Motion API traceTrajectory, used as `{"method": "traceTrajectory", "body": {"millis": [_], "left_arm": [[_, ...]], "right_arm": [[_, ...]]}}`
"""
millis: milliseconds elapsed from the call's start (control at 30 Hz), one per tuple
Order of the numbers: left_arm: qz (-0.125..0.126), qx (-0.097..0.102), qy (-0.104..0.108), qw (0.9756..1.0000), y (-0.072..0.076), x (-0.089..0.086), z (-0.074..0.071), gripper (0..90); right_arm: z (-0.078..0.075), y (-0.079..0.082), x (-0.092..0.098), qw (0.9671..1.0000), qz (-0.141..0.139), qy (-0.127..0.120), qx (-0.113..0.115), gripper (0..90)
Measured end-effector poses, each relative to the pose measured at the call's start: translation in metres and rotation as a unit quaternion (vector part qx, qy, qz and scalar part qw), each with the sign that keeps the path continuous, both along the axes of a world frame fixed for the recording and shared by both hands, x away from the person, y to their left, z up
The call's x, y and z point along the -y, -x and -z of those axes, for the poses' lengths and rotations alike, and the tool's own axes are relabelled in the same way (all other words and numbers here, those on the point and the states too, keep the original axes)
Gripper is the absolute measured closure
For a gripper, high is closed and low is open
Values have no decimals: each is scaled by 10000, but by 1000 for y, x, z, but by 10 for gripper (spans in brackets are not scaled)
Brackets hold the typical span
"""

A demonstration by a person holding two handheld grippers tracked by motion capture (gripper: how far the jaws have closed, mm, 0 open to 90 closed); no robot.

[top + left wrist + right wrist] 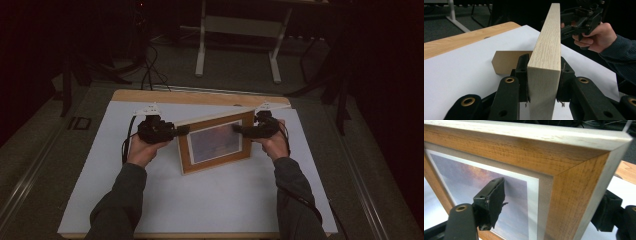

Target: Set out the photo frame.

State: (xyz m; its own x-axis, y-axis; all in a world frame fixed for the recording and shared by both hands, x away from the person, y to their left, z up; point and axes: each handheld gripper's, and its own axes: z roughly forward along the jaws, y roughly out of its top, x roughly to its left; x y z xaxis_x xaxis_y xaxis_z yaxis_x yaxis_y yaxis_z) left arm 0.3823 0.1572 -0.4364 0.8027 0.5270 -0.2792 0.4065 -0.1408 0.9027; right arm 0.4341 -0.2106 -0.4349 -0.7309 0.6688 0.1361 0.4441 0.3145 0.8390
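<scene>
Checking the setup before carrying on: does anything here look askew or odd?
The wooden picture frame stands askew on the white table sheet, its top edge slanting, held between the left gripper and right gripper. No damage visible.

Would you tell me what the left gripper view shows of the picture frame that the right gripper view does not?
Left gripper view: the frame's pale outer edge seen end-on, clamped between the left gripper's fingers, a brown stand flap behind it on the white table cover, and the right gripper farther off.

Right gripper view: the frame's front with its sunset print, one of the right gripper's fingers over the glass.

Both: the wooden frame, gripped.
</scene>
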Motion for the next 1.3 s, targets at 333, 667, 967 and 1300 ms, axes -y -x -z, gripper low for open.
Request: {"method": "traceTrajectory", "body": {"millis": [333,667,967,1300], "left_arm": [[-122,36,-56,9999,-3,6,1,654],[-151,-9,-67,9999,-6,10,1,629],[-134,-104,35,9999,-11,12,3,608],[-102,-126,71,9998,-15,13,4,589]], "right_arm": [[1,7,14,9996,59,-188,-184,335],[1,14,20,9991,179,-262,-291,373],[2,20,26,9987,215,-295,-351,420],[4,28,31,9983,278,-335,-382,450]]}}
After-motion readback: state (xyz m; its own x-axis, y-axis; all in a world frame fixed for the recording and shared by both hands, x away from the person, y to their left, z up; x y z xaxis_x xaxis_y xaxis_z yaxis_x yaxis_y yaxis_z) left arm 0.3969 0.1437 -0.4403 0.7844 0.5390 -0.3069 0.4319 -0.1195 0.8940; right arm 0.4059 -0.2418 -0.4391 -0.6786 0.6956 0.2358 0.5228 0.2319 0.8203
